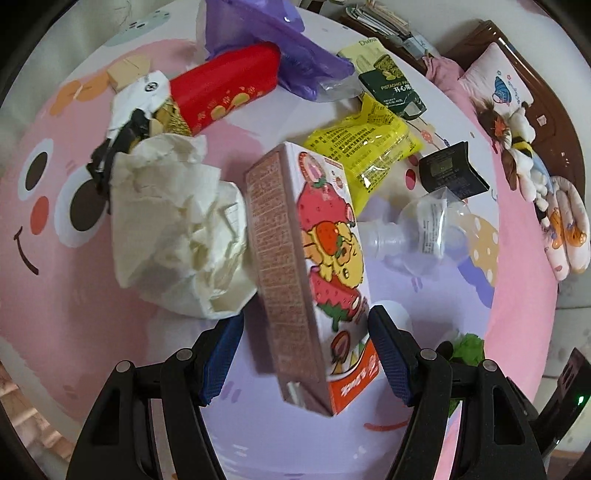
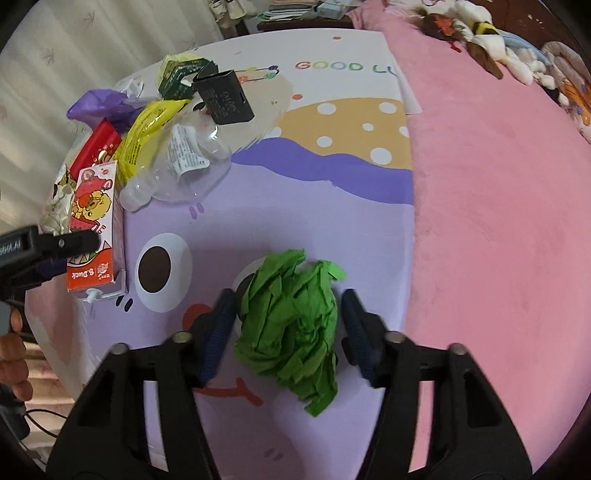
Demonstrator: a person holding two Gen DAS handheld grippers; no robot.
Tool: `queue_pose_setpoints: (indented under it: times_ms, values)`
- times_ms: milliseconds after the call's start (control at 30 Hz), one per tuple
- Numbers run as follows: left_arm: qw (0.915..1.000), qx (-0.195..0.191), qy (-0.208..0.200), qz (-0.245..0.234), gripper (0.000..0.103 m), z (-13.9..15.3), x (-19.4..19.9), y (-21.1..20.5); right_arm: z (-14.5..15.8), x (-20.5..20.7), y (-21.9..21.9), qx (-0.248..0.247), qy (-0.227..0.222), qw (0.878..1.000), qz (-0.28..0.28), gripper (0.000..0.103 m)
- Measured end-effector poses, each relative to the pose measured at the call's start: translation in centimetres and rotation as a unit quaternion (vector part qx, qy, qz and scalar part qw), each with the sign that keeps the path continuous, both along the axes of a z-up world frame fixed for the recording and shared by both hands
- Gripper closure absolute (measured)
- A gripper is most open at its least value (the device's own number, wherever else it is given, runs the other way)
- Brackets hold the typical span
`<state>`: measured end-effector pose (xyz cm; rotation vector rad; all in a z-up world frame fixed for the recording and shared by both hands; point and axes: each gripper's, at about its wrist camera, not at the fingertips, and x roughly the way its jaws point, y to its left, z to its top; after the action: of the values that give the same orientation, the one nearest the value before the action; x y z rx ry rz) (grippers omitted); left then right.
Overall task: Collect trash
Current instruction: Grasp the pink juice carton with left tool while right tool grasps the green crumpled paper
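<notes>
A strawberry drink carton lies tilted between the pads of my left gripper; the jaws stand open with gaps on both sides. The carton also shows in the right wrist view, with the left gripper around it. A crumpled green paper ball lies on the cartoon mat between the open jaws of my right gripper, with the pads apart from it. Other trash: crumpled white tissue, a red box, a yellow wrapper, and a clear plastic bottle.
A purple bag, a green pistachio box and a black box lie at the far side of the mat. A pink blanket with stuffed toys is to the right.
</notes>
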<state>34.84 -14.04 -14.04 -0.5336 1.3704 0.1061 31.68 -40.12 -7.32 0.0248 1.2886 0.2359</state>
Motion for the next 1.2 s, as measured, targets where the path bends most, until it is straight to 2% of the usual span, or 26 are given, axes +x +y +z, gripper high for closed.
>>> queue_pose_setpoints:
  times_ms: [133,167,300,400,633,667,700,867,967,1000,1200]
  values:
    - [0.9999,0.0,0.009,-0.005,0.033,-0.9,1.0,-1.2,-0.3,0.2,0.6,0.0,-0.008,1.0,0.021,0.065]
    - [0.9999,0.0,0.01,-0.006,0.037,-1.0,0.9,-1.5,-0.3,0.2,0.7,0.0,-0.009,1.0,0.024,0.066]
    - [0.9999,0.01,0.003,-0.011,0.038,-0.9,1.2,-2.8,-0.4,0.1,0.7,0.003,-0.014,0.999,0.029,0.068]
    - [0.9989,0.032,-0.014,-0.032,0.039,0.0,1.0,-3.8,-0.3,0.0,0.6,0.006,-0.016,0.999,0.029,0.07]
    - [0.994,0.043,-0.057,-0.083,0.042,3.2,-0.8,-5.3,1.1,-0.9,0.7,0.006,-0.023,0.999,0.022,0.072]
    - [0.9925,0.044,-0.062,-0.095,0.056,3.8,-1.3,-5.5,1.5,-1.2,0.8,0.008,-0.026,0.999,0.019,0.072]
    - [0.9908,0.047,-0.066,-0.108,0.06,4.3,-1.8,-5.4,1.9,-1.4,0.8,0.011,-0.029,0.999,0.016,0.072]
    - [0.9795,0.064,-0.085,-0.171,0.061,5.9,-4.8,-5.4,3.8,-3.2,1.4,0.015,-0.045,0.999,0.002,0.072]
    - [0.9727,0.062,-0.101,-0.199,0.061,7.0,-6.9,-5.2,4.7,-4.6,2.2,0.015,-0.051,0.999,-0.012,0.073]
    - [0.9698,0.062,-0.111,-0.208,0.061,7.6,-8.5,-3.5,5.1,-5.3,2.6,0.017,-0.053,0.998,-0.018,0.073]
    - [0.9541,0.06,-0.16,-0.246,0.061,10.4,-13.6,-0.7,7.5,-9.9,5.7,0.02,-0.075,0.996,-0.037,0.073]
